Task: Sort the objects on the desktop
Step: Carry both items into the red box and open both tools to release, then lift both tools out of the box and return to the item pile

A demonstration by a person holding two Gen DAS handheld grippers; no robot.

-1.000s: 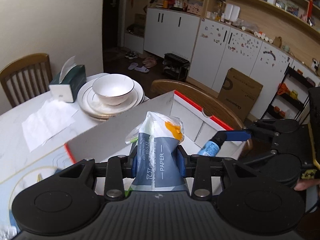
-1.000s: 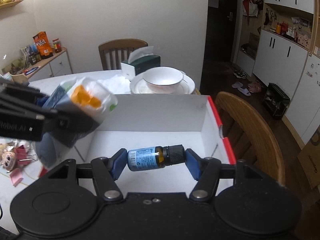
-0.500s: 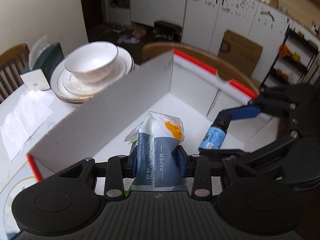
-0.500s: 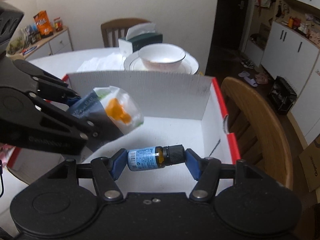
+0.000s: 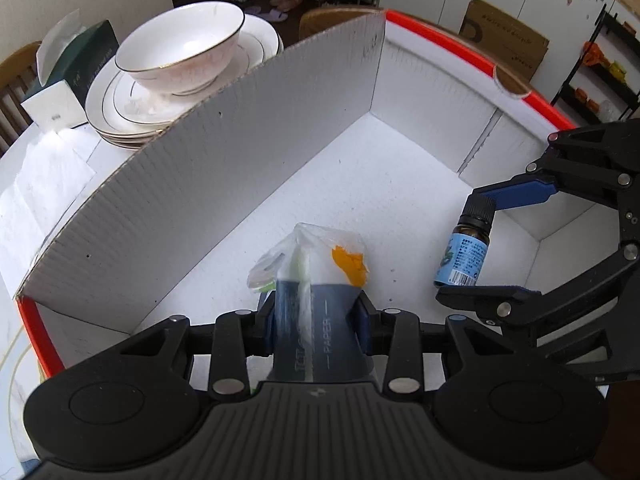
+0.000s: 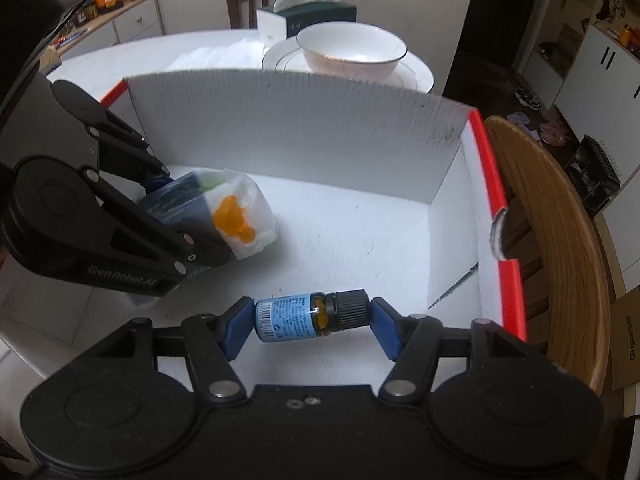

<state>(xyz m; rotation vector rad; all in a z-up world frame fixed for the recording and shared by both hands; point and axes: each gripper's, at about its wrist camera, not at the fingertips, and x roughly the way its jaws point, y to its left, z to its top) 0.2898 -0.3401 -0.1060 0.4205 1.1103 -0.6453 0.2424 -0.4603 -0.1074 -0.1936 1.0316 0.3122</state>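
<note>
**Both tongs loaded, down in the box**

My left wrist view shows the bottle's blue label side-on; the right shows it lying crosswise. Left tongs [image 5: 316, 322] clamp a tissue pack [image 5: 320, 280], right tongs [image 6: 310, 322] pinch a small dropper bottle [image 6: 310, 316] end to end, both inside the white cardboard box [image 5: 200, 184]. Bowl [image 5: 180, 54] on stacked plates [image 5: 120, 112] sits behind its tall flap on the table [image 5: 44, 184].

Can't see the bottom half of the tissue pack [image 5: 320, 300], tucked under the left gripper [image 5: 318, 322] body. Small print on the bottle [image 6: 308, 316] label too tiny to read. Chair [image 6: 560, 240] cut off at frame edge, probably wooden.
</note>
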